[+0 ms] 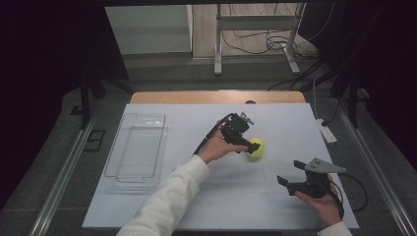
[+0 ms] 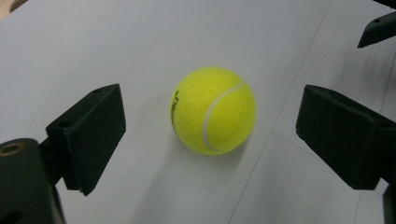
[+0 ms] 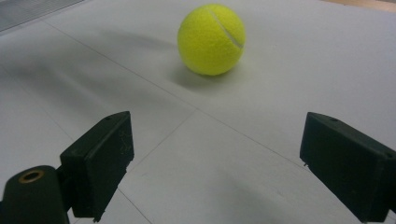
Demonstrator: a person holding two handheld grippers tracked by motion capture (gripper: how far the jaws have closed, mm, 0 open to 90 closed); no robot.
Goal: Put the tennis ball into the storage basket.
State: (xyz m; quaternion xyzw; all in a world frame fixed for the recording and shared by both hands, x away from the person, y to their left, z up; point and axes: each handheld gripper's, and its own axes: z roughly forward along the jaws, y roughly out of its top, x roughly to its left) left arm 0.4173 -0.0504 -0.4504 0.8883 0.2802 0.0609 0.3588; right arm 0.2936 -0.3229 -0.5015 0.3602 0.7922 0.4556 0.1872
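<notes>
Table point(image 1: 216, 97): wooden top, seen as a bare strip along the far edge; the rest is covered by a white sheet point(image 1: 196, 196) with faint ruled lines. Directly on the sheet: a clear plastic tray point(image 1: 137, 150), set near the left edge, long side running front to back, and a yellow tennis ball point(image 1: 256, 147), placed right of centre, well apart from the tray.
</notes>
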